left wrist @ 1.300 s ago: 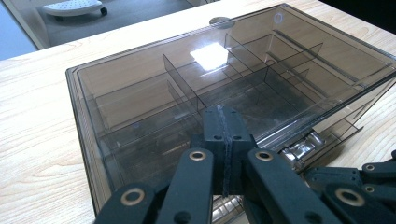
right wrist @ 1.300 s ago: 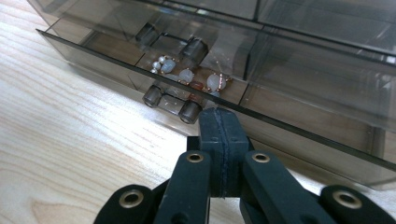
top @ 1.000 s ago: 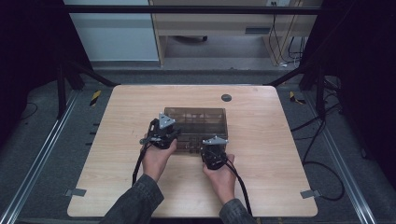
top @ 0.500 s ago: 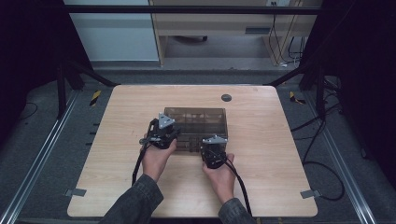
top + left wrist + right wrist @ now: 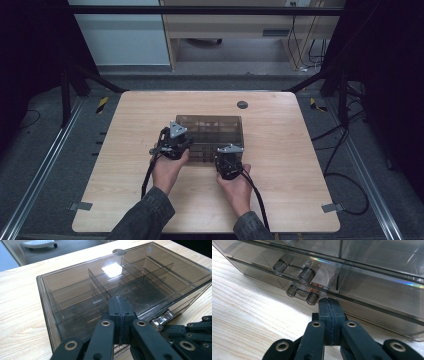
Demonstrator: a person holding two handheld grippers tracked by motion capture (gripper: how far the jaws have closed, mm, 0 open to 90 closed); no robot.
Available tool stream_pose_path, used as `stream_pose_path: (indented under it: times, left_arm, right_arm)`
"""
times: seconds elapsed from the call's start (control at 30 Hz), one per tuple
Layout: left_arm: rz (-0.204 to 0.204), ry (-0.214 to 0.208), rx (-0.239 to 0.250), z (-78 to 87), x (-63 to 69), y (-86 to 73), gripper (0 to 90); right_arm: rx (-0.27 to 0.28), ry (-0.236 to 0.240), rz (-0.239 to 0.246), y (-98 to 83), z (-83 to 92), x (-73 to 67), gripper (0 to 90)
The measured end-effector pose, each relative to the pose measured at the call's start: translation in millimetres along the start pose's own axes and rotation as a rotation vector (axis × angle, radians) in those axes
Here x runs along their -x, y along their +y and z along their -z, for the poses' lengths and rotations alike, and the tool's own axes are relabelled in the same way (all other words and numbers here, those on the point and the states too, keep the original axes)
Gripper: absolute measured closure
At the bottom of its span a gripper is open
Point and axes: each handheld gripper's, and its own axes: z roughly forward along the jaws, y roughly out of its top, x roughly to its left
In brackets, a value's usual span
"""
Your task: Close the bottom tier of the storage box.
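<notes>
A smoky see-through box (image 5: 210,131) with inner dividers and front drawers stands at the middle of the wooden table (image 5: 125,150). My left gripper (image 5: 184,143) is at the box's near left corner, shut and holding nothing. In the left gripper view its closed tips (image 5: 119,303) lie over the lid (image 5: 100,287) near the front edge. My right gripper (image 5: 228,152) is at the box's near side, also shut with nothing in it. In the right gripper view its tips (image 5: 329,305) sit just in front of the drawer fronts, beside two clear handles (image 5: 294,268) (image 5: 302,293).
A small dark round disc (image 5: 242,104) is set in the tabletop behind the box. Black frame rails (image 5: 45,165) and cables (image 5: 345,175) run along the floor on both sides. Bare wood surrounds the box on every side.
</notes>
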Motion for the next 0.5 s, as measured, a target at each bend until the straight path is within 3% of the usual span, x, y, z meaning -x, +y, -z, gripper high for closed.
stream_pose_path:
  times: [0.5]
  left_arm:
    - [0.001,-0.001,0.002,0.1,-0.1,-0.3,90.0]
  right_arm:
    - [-0.004,0.008,-0.002,0.6,-1.2,0.2,90.0]
